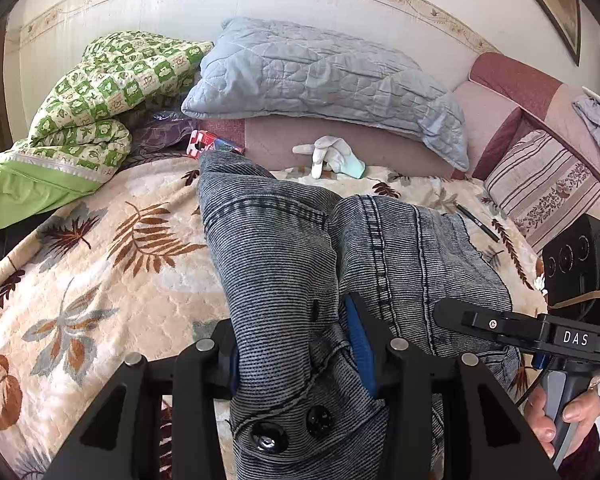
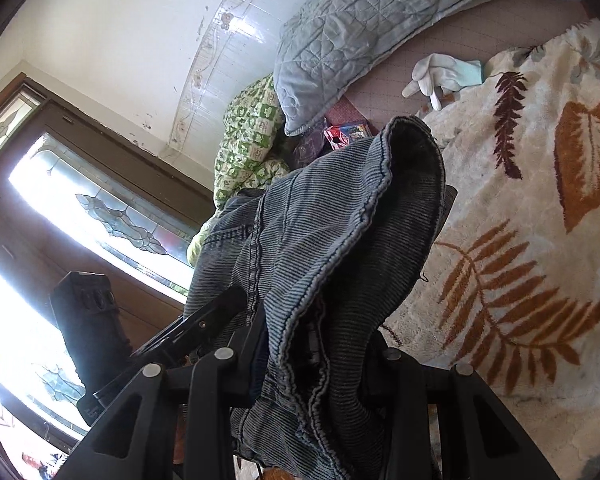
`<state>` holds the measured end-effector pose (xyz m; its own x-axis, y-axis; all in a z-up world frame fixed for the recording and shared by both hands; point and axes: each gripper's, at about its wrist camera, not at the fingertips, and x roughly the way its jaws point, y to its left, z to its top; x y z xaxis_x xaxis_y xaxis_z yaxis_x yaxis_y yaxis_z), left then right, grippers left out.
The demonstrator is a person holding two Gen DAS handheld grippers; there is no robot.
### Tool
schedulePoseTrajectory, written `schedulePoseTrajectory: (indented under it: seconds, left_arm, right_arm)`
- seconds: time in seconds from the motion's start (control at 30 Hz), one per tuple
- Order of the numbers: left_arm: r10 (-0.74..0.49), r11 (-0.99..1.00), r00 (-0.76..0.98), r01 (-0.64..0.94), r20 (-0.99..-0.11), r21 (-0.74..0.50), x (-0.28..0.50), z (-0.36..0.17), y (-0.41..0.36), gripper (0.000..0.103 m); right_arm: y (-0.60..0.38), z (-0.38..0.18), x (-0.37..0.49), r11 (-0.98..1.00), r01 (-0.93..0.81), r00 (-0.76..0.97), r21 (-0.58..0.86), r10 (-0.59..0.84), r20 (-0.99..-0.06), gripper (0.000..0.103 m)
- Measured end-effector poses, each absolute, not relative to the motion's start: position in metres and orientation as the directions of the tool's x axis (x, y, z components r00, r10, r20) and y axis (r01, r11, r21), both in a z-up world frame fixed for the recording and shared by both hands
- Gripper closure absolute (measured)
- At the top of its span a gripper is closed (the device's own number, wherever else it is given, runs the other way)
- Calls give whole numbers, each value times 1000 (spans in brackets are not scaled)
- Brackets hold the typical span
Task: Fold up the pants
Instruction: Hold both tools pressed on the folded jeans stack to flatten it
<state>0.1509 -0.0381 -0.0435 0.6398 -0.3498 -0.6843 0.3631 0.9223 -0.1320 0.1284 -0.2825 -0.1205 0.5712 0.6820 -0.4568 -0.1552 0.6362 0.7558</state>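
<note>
A bed fills the room ahead of both grippers, covered by a cream blanket printed with brown and grey leaves. Beyond the jaws, along the pale wall with its floral border, lie a grey-blue quilted pillow and, to its left, a green-and-white checked quilt. A white glove rests on the mauve sheet just in front of the pillow, and a red packet sits near the quilt. A black pen lies on the blanket to the right of the jaws, near a striped cushion. In the right wrist view a dark wooden door with stained glass stands to the left.

The pants are dark, washed grey-blue denim with ribbed texture and heavy seams. They stretch from the left gripper away across the bed toward the packet, lying crumpled. The left jaws pinch the waistband, two black buttons just below the grip. The right gripper is also clamped on the denim, a hemmed opening bulging upward past its jaws, lifted above the blanket. In the left wrist view the right gripper appears at the right edge, a hand around its handle.
</note>
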Motion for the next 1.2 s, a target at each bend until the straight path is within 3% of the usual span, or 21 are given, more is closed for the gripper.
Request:
schedulePoseTrajectory:
  seconds: [0.37,1.2]
  left_arm:
    - [-291,939,641,333,-710,-84,165,-63,-48,57]
    - [-263,946,636,318,-726,-65,168,-78,-51,57]
  right_arm:
    - [-284,-155,154,637,-122,561,761,677,-477,67]
    - [-284,-164,152,658,-91,578,748,646,-498,67]
